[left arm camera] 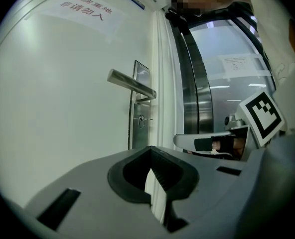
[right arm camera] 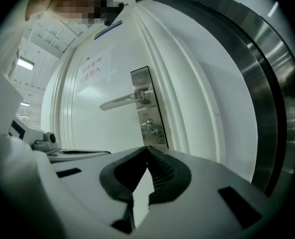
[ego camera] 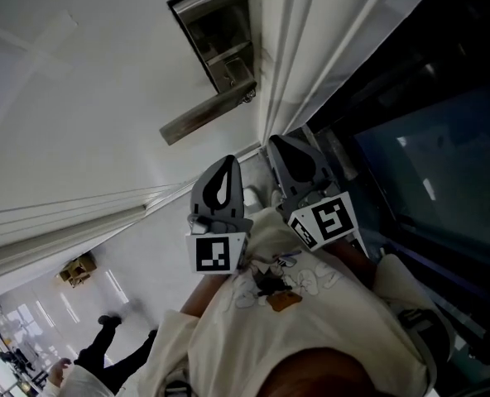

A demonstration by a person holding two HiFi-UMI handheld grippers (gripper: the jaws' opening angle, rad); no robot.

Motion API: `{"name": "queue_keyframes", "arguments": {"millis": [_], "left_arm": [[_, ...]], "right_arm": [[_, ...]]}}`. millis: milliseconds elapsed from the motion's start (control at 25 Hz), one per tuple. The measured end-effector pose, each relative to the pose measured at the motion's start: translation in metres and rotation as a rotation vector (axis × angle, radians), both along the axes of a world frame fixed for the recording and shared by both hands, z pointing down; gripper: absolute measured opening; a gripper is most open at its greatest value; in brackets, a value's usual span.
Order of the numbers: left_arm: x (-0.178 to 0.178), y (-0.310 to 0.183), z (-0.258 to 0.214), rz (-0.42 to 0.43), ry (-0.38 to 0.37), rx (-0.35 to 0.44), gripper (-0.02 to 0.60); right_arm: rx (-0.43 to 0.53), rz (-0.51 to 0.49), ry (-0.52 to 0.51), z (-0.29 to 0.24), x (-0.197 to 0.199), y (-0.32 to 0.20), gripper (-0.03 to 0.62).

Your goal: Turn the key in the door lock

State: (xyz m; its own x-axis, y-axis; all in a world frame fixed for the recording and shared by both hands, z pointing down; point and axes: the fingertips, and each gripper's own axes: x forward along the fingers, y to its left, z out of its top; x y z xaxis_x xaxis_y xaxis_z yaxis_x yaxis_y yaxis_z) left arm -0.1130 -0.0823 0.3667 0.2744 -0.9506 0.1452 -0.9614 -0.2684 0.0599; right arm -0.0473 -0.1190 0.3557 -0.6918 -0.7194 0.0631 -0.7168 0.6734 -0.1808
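A white door carries a steel lock plate (ego camera: 220, 40) with a lever handle (ego camera: 204, 116) (left arm camera: 130, 82) (right arm camera: 120, 101). Below the lever a small key (ego camera: 248, 95) (left arm camera: 141, 118) (right arm camera: 149, 124) sticks out of the keyhole. Both grippers hang well short of the door and touch nothing. My left gripper (ego camera: 228, 160) (left arm camera: 150, 151) has its jaws together with nothing in them. My right gripper (ego camera: 275, 140) (right arm camera: 147, 149) is beside it, nearer the door's edge, also shut and empty; it shows side-on as the right gripper (left arm camera: 212, 143) in the left gripper view.
The white door frame (ego camera: 290, 48) runs along the lock side of the door, with a dark glass panel in a metal frame (ego camera: 427, 155) beyond it. A paper notice (left arm camera: 85, 11) is stuck high on the door. A person (ego camera: 104, 341) walks far off at the lower left.
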Motion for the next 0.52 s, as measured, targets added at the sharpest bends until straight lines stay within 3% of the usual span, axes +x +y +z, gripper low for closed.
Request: {"name": "queue_keyframes", "arguments": {"millis": [520], "left_arm": [[0.0077, 0.0035, 0.0055, 0.016, -0.018, 0.005, 0.005]], "right_arm": [[-0.009, -0.003, 0.009, 0.0048, -0.0003, 0.0056, 0.006]]}}
